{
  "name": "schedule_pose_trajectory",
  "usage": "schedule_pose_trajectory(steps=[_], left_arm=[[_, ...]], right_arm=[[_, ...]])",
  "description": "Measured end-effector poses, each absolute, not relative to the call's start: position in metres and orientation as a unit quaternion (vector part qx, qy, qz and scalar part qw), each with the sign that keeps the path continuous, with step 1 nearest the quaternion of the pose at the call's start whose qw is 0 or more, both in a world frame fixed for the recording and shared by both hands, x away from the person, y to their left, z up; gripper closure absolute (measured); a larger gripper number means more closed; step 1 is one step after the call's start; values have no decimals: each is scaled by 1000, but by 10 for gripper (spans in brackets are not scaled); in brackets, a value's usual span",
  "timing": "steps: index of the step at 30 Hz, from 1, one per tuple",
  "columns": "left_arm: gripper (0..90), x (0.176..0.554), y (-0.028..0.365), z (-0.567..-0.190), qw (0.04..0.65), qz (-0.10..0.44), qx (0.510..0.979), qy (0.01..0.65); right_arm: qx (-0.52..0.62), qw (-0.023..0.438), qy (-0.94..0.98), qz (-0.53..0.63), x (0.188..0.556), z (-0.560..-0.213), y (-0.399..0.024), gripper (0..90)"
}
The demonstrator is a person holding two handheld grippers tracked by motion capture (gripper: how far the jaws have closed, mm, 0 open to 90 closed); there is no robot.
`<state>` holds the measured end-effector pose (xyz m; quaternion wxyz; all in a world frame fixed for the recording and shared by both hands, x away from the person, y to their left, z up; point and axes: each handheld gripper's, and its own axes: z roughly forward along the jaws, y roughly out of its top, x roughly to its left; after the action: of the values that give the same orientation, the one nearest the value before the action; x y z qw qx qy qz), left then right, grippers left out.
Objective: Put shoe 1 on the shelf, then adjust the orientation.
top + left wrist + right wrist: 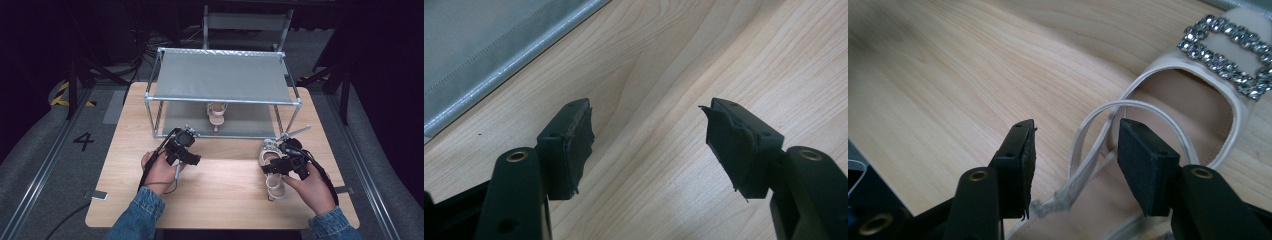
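A beige high-heeled sandal (272, 172) with a rhinestone buckle (1228, 50) lies on the wooden table (225, 185) at the right, toe toward the rack. My right gripper (286, 162) hovers low over it. In the right gripper view the right gripper (1075, 150) is open, and the thin ankle strap (1098, 120) runs up through the gap without either pad pressing it. A matching sandal (217, 114) stands on the rack's lower shelf (250, 122). My left gripper (186, 152) is open over bare wood (664, 75), in front of the rack, with nothing between its fingers.
A metal-framed rack (222, 100) with two grey fabric shelves takes up the far half of the table; its lower shelf edge (499, 65) shows in the left gripper view. A chair (247, 22) stands behind it. Bare wood lies between the two hands.
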<state>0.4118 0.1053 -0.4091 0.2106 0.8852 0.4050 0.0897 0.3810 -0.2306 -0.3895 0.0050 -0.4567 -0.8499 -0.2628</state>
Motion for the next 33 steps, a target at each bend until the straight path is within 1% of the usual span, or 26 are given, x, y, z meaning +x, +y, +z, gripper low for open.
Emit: schedule_pose_trajectory(steps=[8,12,18,20,21,23,24,25,26,28,33], left_arm=[[357,409,112,-410,209,92,881,414],[357,407,117,-410,209,96,879,418],[357,404,125,-411,207,98,875,427],[357,403,127,-411,207,99,874,428],[357,403,127,-411,205,99,874,429],[358,402,129,-411,205,98,872,433],[358,402,129,-411,205,98,872,434],[358,402,129,-411,205,98,872,434],[358,402,130,-411,206,99,871,434],[358,402,131,-411,206,100,871,435],[358,403,134,-410,208,101,870,436]], right_arm=[[-451,-7,-862,-229,394,-408,-220,511],[-451,-14,-869,-206,400,-416,-214,533],[-443,-14,-876,-191,404,-419,-211,567],[-438,-15,-880,-185,405,-419,-209,611],[-436,-18,-882,-179,405,-419,-208,670],[-434,-26,-884,-169,404,-418,-207,735],[-435,-27,-885,-166,404,-417,-207,761],[-435,-27,-885,-166,404,-417,-207,761],[-433,-30,-887,-157,404,-417,-207,822],[-432,-30,-888,-153,403,-416,-208,837],[-430,-53,-889,-147,399,-410,-215,855]])
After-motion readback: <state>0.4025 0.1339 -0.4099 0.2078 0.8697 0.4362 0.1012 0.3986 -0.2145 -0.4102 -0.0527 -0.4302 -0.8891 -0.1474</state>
